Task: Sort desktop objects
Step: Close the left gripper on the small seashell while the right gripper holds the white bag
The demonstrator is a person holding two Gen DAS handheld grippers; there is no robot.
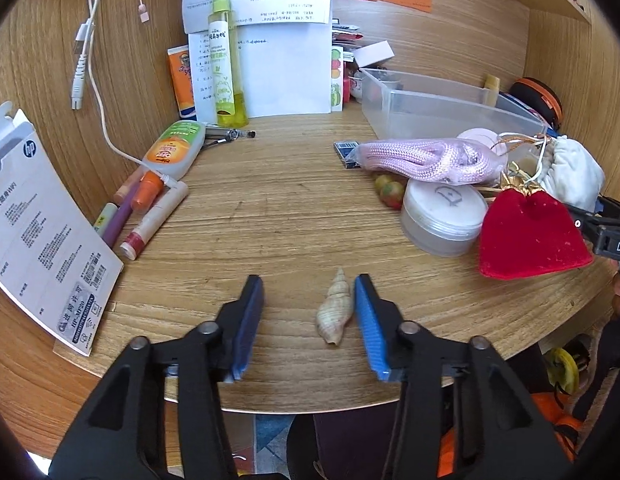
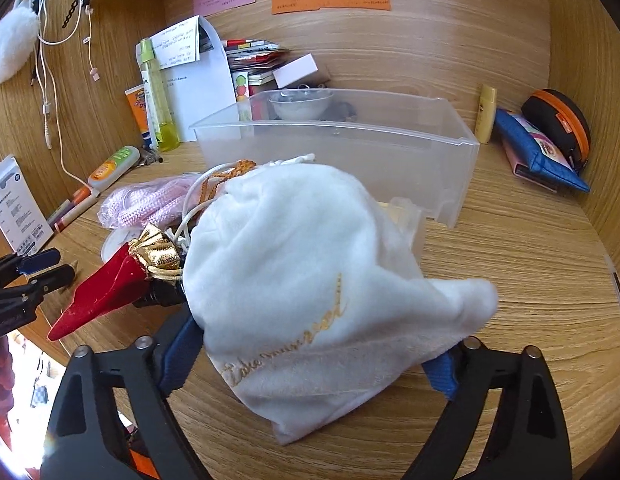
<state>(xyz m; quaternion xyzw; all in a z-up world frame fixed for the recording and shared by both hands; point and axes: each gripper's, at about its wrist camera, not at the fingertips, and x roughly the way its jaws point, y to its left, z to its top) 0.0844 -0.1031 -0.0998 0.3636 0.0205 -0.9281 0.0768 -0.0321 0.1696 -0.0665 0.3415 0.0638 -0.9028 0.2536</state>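
Our left hand-held gripper (image 1: 310, 320) stands apart around spiral seashell (image 1: 336, 310) on bench (image 1: 270, 208) near front edge; shell hugs right pad, left pad well clear. Uneven closing could roll shell off edge, we judge. Our right hand-held gripper (image 2: 310, 364) spread wide around white velvet pouch (image 2: 310, 280); whether pads pinch it, we cannot tell. Red pouch (image 2: 106, 288) touches it, may drag along. Clear bin (image 2: 350, 148) sits behind.

Contents, counted: two drawstring pouches, one white (image 2: 310, 280) and one red (image 1: 530, 236); one shell (image 1: 336, 308); one clear plastic bin (image 2: 390, 148); one round jar (image 1: 444, 216); one spray bottle (image 1: 226, 60)
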